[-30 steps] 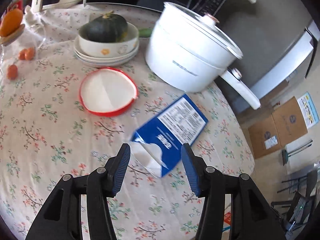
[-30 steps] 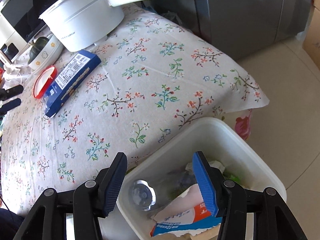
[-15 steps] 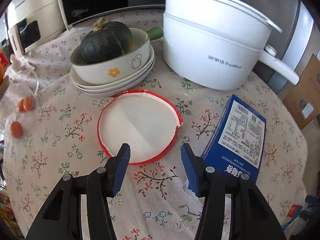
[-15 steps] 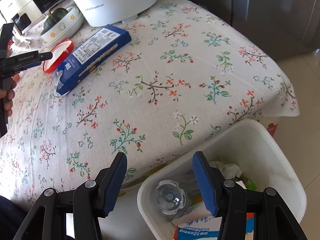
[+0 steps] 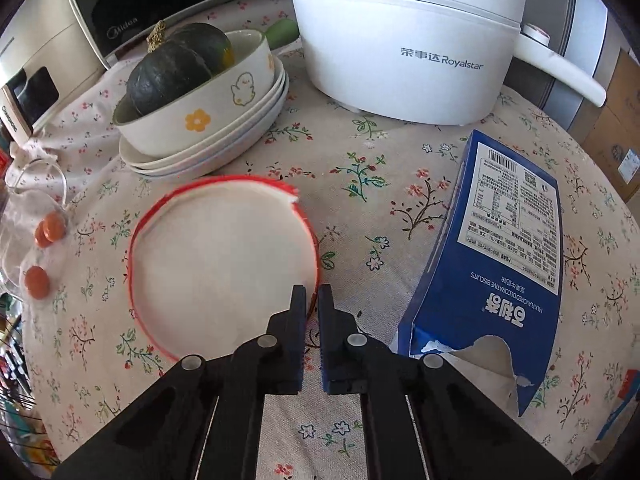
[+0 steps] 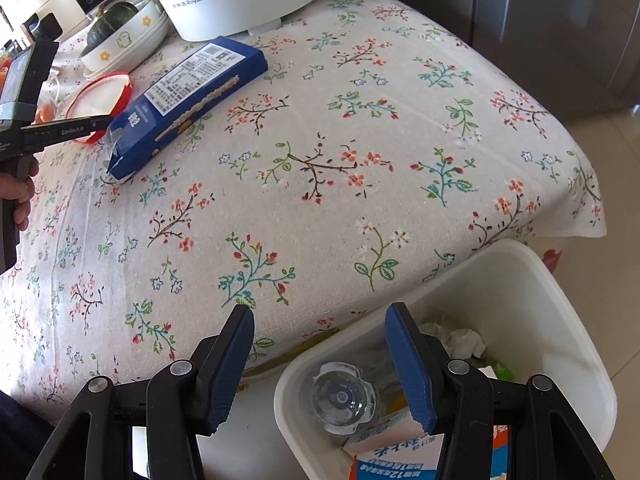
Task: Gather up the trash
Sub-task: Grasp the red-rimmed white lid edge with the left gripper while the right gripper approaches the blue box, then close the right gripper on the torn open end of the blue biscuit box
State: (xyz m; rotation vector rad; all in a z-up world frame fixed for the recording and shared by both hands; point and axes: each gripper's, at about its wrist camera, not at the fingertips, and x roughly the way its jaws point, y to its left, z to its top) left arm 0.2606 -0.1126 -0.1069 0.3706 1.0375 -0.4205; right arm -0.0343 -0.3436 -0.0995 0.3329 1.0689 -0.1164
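White bin holding bottle and carton, left hand-held gripper clamped on red-rimmed lid, right hand-held gripper apart

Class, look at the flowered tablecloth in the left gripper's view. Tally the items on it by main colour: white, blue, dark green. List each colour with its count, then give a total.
White: 3 (pot, bowl, red-rimmed lid)
Blue: 1 (biscuit box)
Dark green: 1 (squash)
Total: 5
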